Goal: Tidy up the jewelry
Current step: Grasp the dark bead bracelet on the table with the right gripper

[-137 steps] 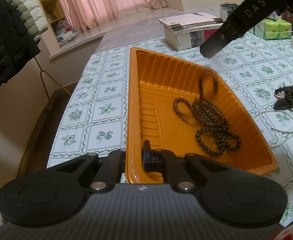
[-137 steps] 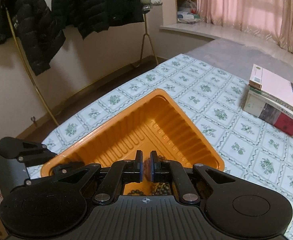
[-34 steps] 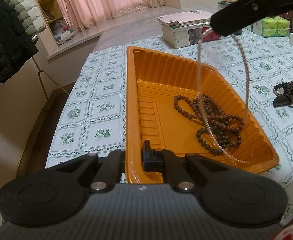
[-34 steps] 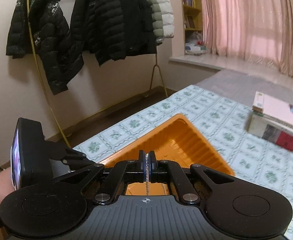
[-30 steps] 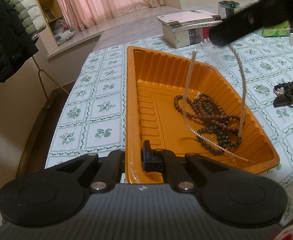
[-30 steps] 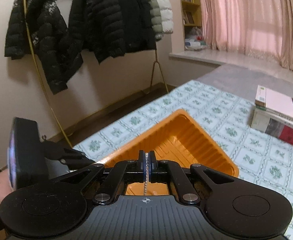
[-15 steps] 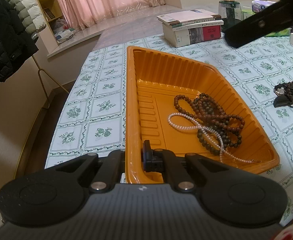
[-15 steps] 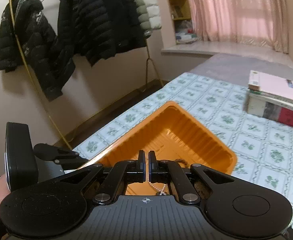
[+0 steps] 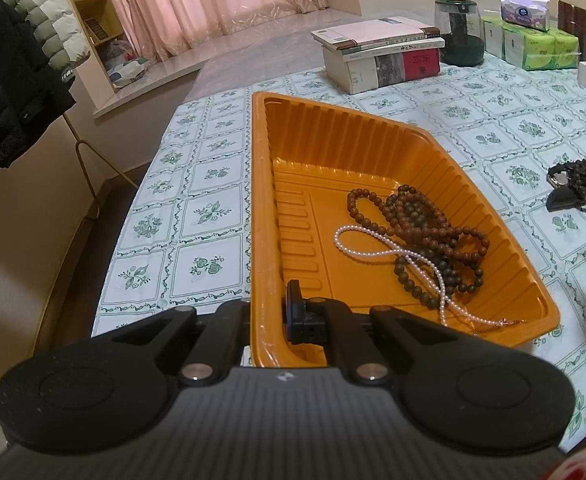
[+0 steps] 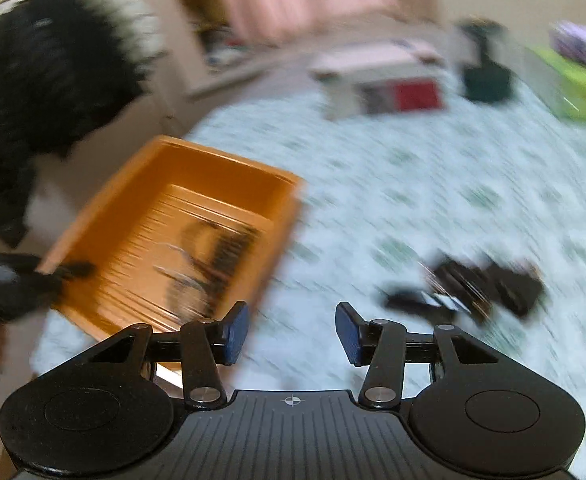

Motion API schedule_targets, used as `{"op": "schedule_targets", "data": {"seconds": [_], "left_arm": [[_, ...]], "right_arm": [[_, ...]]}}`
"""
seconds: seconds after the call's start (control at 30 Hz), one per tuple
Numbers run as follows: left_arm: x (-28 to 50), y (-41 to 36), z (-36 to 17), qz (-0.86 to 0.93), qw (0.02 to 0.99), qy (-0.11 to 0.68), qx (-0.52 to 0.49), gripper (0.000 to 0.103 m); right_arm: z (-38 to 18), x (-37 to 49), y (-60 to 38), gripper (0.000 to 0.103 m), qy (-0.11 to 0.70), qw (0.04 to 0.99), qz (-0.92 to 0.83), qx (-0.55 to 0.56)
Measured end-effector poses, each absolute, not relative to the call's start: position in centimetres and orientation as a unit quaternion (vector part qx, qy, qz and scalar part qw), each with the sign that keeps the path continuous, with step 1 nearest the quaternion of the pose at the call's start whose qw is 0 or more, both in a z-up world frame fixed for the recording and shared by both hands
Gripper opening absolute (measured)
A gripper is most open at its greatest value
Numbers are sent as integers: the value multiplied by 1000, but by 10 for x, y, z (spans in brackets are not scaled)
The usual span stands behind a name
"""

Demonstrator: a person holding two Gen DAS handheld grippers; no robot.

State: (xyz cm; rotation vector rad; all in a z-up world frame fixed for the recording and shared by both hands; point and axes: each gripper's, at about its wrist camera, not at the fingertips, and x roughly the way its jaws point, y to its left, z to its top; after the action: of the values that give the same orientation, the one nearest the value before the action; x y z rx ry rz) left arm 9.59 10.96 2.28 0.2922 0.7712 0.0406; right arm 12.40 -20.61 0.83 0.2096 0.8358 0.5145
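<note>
Left fingers (image 9: 267, 316) clamp the orange tray's (image 9: 257, 200) rim; only the blurred right view shows right fingers (image 10: 291, 330) spread wide.

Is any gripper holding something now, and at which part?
Left gripper clamps the orange tray by its near rim; right gripper holds nothing, jaws apart.

Left gripper (image 9: 268, 312): matte black ribbed body, 2 round discs, 2 silver screws, small white logo. Right gripper (image 10: 291, 332): same black build, blue pads (image 10: 237, 330), white crosshair mark, 4 silver screws.
</note>
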Motion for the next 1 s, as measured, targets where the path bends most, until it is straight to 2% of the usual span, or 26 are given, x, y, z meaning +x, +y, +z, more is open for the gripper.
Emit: {"op": "schedule_targets", "data": {"seconds": [0.3, 0.6, 0.67, 0.83, 1.0], "left_arm": [[96, 108, 22, 20, 915, 375, 145, 3], [95, 109, 23, 20, 915, 377, 146, 3], [95, 109, 23, 20, 914, 377, 147, 3], [95, 109, 24, 20, 914, 377, 147, 3], [95, 109, 23, 20, 914, 377, 147, 3]], "right_arm": [[-15, 119, -277, 48, 391, 903, 139, 113], [-22, 140, -256, 48, 382, 902, 172, 102], [-23, 148, -249, 46, 381, 904, 171, 89], [-30, 170, -238, 34, 391, 902, 160, 84], [-37, 185, -230, 31, 399, 904, 137, 66]]}}
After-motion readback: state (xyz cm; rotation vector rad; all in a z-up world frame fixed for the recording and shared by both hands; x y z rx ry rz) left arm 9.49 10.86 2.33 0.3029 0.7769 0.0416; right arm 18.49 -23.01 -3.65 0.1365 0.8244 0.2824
